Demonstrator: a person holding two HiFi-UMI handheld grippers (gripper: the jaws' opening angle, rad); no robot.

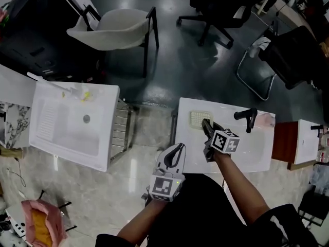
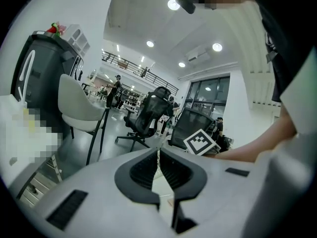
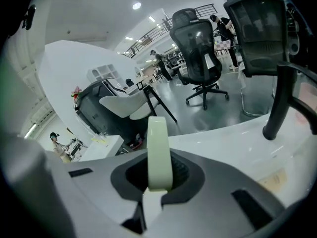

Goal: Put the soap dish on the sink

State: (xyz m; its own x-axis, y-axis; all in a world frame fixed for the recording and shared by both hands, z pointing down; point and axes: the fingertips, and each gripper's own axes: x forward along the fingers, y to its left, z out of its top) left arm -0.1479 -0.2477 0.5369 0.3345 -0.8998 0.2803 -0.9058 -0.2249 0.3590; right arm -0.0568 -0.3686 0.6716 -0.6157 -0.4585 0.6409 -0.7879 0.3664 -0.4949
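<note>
In an office with a dark glossy floor, the right gripper [image 1: 207,126] is clamped on one edge of the pale green gridded plastic soap dish [image 1: 199,118]. It holds the dish over the back left ledge of the white rectangular sink [image 1: 226,108], seemingly because that flat spot suits it. The left gripper [image 1: 179,148], jaws together and empty, hangs by the sink's front corner, apparently just keeping clear.

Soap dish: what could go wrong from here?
1. The right tool pinches the soap dish by one thin edge only; it may pivot or slip before it is set down.
2. The dish hangs near the back left corner of the sink; released there, it could tip off the rim.
3. The black faucet stands close on the tool's right; a swing that way could hit it.
</note>
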